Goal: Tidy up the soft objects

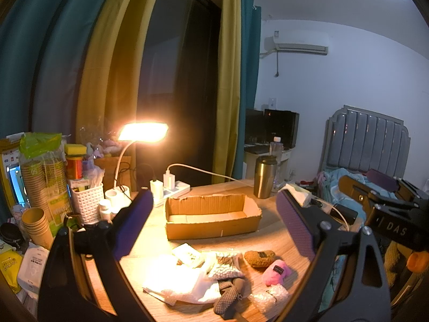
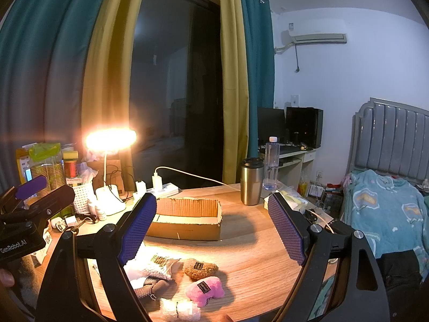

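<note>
Soft items lie on the wooden table's near edge: a brown plush [image 1: 259,258] [image 2: 199,267], a pink plush [image 1: 276,271] [image 2: 205,290], a grey mesh fabric piece [image 1: 229,295] [image 2: 150,289], a bubble-wrap roll [image 1: 269,297] [image 2: 180,308] and white foam wrapping [image 1: 182,281] [image 2: 150,265]. An empty open cardboard box [image 1: 211,214] [image 2: 187,218] stands behind them. My left gripper [image 1: 214,225] is open above the items. My right gripper [image 2: 213,228] is open above the plush toys. It also shows at the right of the left wrist view [image 1: 386,212]; the left gripper shows at the left of the right wrist view [image 2: 32,204].
A lit desk lamp [image 1: 143,132], power strip [image 1: 174,187], white basket [image 1: 87,201], paper cups [image 1: 37,225] and bottles crowd the table's left. A steel tumbler [image 1: 265,176] and a water bottle [image 2: 272,163] stand at the back right. A bed [image 2: 388,209] is to the right.
</note>
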`<state>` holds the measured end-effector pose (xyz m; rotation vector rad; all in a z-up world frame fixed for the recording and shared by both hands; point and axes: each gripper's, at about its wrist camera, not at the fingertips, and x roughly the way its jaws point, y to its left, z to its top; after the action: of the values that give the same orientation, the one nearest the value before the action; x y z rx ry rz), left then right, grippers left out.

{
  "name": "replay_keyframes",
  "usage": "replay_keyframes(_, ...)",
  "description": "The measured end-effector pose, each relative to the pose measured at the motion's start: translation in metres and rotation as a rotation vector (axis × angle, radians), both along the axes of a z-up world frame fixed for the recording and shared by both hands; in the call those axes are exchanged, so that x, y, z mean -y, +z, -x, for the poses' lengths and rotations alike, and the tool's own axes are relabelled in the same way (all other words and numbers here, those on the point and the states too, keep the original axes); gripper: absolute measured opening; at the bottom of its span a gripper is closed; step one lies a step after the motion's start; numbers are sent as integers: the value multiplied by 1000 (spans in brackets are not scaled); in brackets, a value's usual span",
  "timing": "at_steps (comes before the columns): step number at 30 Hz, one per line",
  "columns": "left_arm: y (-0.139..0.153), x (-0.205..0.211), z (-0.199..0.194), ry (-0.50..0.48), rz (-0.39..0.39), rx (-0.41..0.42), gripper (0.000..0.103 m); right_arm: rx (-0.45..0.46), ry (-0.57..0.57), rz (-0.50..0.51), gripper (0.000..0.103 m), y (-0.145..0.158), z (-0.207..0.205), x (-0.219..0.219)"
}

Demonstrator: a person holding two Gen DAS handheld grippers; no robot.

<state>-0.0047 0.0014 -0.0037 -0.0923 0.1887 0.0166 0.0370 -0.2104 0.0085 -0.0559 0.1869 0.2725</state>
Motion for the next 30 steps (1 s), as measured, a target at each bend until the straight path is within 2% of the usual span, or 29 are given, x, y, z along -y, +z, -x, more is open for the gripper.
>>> replay_keyframes(10,-4,-5,0,11,17,-18,94,-6,1,2,88,4,-4,4)
replay_keyframes(15,-15,-15,-8,33,27,-61,94,-34,5,10,88,-17,0,-5)
replay_keyframes(23,-51,-23,-27,44,44,-174,94,-144,27,70,88,-48,-29,-16)
replay_keyframes(30,-96,-24,-44,31,58,-297,94,-284,58,125,88,-94,-44,-24)
